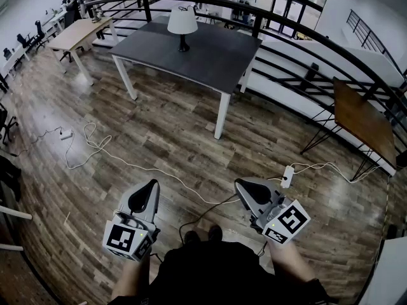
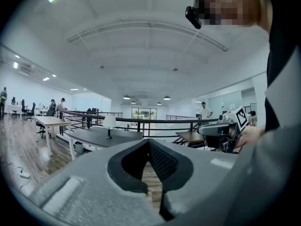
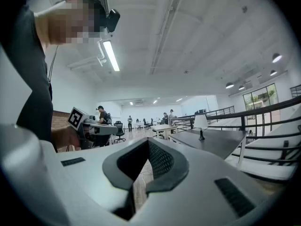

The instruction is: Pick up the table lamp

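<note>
The table lamp [image 1: 182, 26], with a white shade on a dark stem, stands upright on a dark grey table [image 1: 210, 59] far ahead across the wooden floor. Both grippers are held low near the person's body, far from the lamp. My left gripper [image 1: 150, 188] and my right gripper [image 1: 242, 187] are both shut with nothing between the jaws. The left gripper view shows its jaws [image 2: 149, 142] together and the lamp [image 2: 109, 122] small at the left. In the right gripper view the jaws [image 3: 148, 141] are also closed, and the lamp [image 3: 201, 122] stands to the right.
A curved black railing [image 1: 286, 27] runs behind and to the right of the grey table. White cables and a power strip [image 1: 287, 176] lie on the floor between me and the table. A light wooden table [image 1: 75, 33] stands at back left, a brown one [image 1: 359, 119] at right.
</note>
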`<state>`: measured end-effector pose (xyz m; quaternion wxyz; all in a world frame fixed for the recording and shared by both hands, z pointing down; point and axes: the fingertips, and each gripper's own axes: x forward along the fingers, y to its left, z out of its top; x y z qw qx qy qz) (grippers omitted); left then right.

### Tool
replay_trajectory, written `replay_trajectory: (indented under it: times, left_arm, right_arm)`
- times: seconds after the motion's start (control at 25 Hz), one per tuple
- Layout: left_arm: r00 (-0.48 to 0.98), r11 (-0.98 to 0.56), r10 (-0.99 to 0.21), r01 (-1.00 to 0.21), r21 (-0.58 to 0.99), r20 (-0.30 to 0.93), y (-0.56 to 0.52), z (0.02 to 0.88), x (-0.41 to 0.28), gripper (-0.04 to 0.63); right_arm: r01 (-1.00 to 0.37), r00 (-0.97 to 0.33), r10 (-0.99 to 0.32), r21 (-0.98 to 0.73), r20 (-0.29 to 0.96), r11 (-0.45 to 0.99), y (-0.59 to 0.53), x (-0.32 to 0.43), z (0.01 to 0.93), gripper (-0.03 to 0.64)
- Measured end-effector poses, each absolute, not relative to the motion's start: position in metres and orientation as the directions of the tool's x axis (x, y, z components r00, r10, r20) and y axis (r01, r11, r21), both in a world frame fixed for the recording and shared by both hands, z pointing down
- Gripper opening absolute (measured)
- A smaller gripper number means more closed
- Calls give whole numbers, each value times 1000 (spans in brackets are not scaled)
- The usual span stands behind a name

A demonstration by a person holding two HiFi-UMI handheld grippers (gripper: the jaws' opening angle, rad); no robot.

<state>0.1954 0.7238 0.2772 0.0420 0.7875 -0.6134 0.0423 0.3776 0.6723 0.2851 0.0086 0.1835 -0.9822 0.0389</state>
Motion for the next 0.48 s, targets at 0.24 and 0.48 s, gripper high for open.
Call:
replay_trajectory:
  times: [0.24, 0.48]
  left_arm:
    - [235, -234, -964, -972, 28, 125, 719, 279, 209, 5]
    - [220, -217, -968, -976, 30, 125, 714, 284, 222, 5]
  right_arm:
    - [-337, -941, -336, -78, 20, 938, 669, 389, 288, 8]
    - [-274, -961, -276, -70, -17, 959, 671, 394, 281, 8]
